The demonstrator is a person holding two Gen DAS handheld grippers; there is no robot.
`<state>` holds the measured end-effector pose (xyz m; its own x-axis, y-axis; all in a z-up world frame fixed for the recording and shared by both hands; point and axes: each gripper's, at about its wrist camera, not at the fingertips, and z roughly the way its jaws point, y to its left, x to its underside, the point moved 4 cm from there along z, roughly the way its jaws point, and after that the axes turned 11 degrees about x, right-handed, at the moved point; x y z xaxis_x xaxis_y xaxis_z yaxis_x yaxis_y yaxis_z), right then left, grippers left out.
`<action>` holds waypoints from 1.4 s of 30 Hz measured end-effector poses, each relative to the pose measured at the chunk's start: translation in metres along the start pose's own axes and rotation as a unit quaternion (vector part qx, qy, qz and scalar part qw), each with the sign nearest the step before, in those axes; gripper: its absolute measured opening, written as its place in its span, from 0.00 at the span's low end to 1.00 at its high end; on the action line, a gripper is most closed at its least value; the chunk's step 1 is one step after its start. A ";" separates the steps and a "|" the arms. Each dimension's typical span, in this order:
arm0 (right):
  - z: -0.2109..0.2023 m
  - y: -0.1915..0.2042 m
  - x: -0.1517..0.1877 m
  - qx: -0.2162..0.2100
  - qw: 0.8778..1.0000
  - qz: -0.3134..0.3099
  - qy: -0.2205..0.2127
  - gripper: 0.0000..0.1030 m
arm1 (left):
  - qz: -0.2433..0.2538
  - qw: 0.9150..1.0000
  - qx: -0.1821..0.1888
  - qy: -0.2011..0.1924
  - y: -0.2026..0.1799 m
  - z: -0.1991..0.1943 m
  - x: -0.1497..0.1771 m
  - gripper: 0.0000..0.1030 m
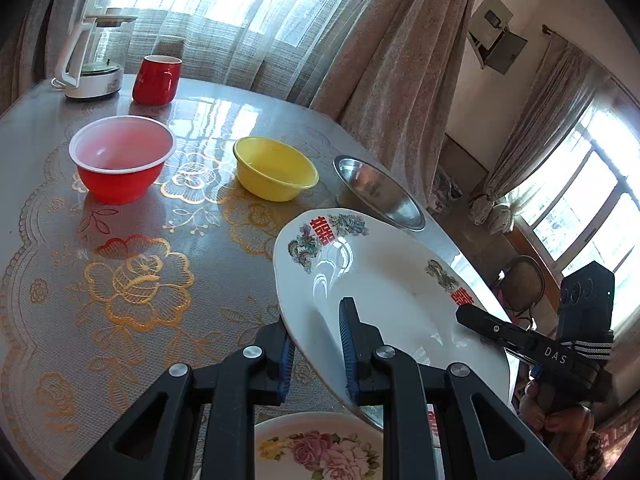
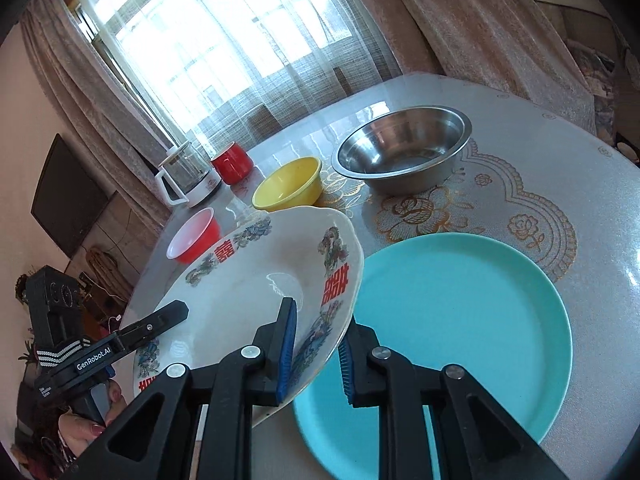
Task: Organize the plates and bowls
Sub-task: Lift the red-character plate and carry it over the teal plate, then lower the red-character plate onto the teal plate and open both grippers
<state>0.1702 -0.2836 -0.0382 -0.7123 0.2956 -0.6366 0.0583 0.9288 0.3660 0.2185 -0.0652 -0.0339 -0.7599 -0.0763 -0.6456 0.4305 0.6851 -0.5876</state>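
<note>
Both grippers, left [image 1: 316, 354] and right [image 2: 318, 350], pinch the rim of a glossy oval porcelain platter [image 2: 256, 292], tilted above a smooth round teal plate [image 2: 452, 320].

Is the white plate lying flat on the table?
No: the white plate is tilted off the table, each claw clamping one rim.

White oval plate [image 1: 384, 280], red characters, tilted above teal plate [image 2: 460, 320]; bowls behind.

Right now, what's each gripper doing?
Left gripper: shut on the white plate's rim.
Right gripper: shut on the opposite rim of the same plate.
</note>
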 end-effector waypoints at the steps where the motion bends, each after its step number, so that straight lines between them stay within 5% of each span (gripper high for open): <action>1: -0.005 -0.005 0.002 0.001 1.000 0.004 -0.002 0.19 | -0.002 1.000 0.000 0.004 -0.005 0.003 0.002 0.20; 16: -0.042 -0.089 0.031 0.046 0.997 0.061 -0.017 0.19 | -0.003 0.994 -0.003 0.108 -0.064 0.068 0.038 0.20; 30: -0.024 -0.111 0.031 0.064 0.996 0.060 -0.029 0.20 | 0.019 0.990 -0.043 0.136 -0.072 0.086 0.052 0.22; 42: -0.021 -0.120 0.041 0.073 0.994 0.073 -0.023 0.22 | 0.006 0.989 -0.036 0.145 -0.073 0.087 0.058 0.23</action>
<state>0.1194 -0.3873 -0.0937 -0.6555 0.4371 -0.6158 0.2622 0.8965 0.3572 0.1852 -0.1831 -0.0713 -0.8672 0.1359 -0.4790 0.4122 0.7356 -0.5376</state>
